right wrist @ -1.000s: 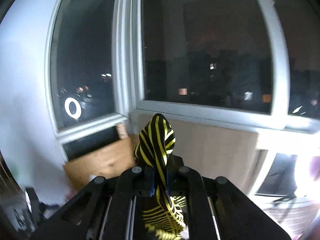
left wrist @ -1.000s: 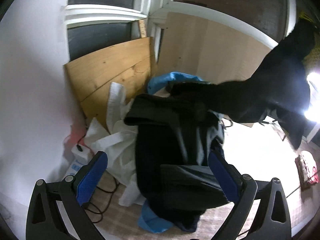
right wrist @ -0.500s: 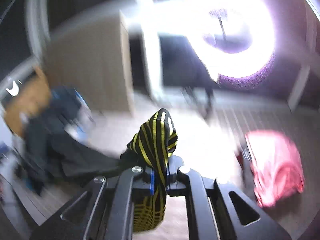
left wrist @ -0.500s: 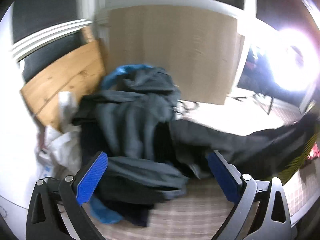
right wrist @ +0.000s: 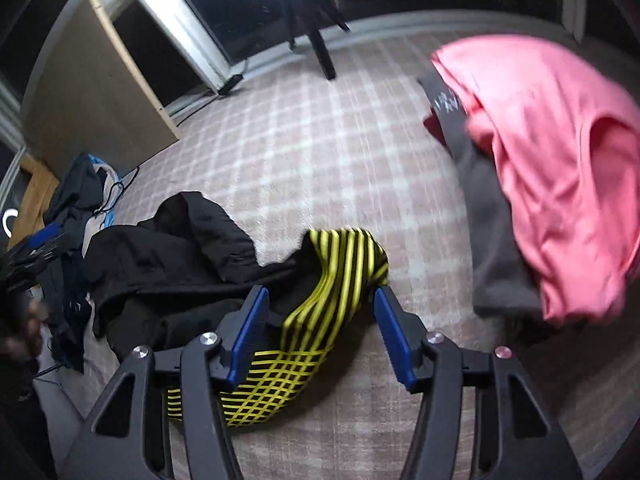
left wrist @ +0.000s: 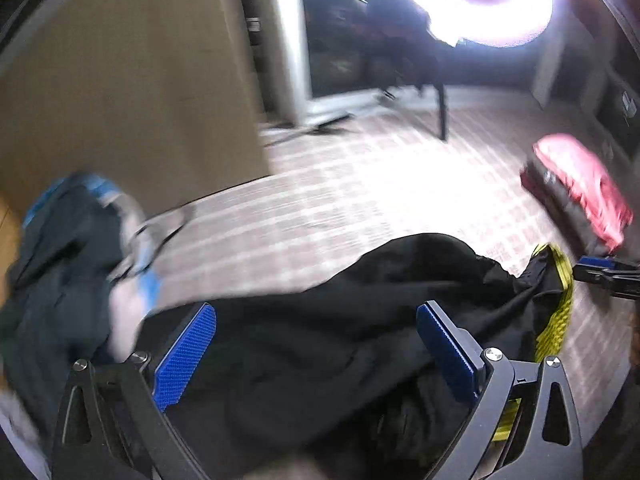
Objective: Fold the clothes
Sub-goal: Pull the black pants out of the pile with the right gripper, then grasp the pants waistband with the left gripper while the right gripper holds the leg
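Bare carpet btwn black garment & pink pile.

Setting was a room in a home, viewed at night. Floor was covered by a pale checked carpet. Large glazed doors with white frames were dark outside. A beige board leaned against the wall, with a wooden panel next to it. Loose clothing lay on the carpet: a dark heap by the board and a pink garment on a grey one. Dark furniture legs stood near the doors.
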Tool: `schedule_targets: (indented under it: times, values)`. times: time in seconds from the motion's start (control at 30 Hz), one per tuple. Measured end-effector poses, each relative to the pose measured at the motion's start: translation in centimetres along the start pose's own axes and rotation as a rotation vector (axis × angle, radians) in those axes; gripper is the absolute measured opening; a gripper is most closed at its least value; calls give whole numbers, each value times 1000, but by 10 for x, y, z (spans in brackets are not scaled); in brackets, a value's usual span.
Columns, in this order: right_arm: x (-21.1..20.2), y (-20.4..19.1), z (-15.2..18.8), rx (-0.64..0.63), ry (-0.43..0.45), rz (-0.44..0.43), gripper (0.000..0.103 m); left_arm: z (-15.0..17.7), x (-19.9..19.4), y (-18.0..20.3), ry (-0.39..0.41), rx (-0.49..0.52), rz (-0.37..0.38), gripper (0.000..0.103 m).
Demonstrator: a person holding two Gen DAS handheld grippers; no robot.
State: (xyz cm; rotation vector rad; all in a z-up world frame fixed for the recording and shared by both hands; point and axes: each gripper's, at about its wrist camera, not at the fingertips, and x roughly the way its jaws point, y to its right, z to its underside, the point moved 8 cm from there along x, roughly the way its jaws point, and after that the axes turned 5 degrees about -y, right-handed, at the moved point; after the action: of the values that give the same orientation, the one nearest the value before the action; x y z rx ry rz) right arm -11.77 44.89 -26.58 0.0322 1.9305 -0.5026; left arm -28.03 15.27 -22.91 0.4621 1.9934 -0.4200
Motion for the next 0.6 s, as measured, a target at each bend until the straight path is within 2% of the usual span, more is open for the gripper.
schedule_targets:
  times: [0.17,0.23,0.3,0.33,0.37,0.4,0.43,0.47,0.53,0.6]
  values:
    - [22,12,3,57,-4,43,60,-27,61,37,-89,183,32,101]
    - [31,13,1,82,-16,32,60,-33,83,51,-127,247,46,101]
    - [40,9,-3,77,-21,14,60,-32,99,62,-162,293,64,94]
    - [43,4,-5,67,-17,1,60,-30,103,66,-173,306,78,74]
    - [47,0,-7,58,-11,-10,60,-26,106,70,-192,318,96,42]
    - [46,-2,-9,52,4,-16,50,-24,107,72,-204,319,117,26]
    - [44,-6,-12,46,21,-32,15,-20,103,72,-211,303,150,9]
    - [38,-11,-13,50,36,-63,6,-18,92,66,-192,272,186,5]
    - [22,-21,-14,38,71,-112,6,-12,70,52,-152,215,240,5]
    - [4,-33,-12,-4,94,-123,6,10,34,23,-114,183,212,3]
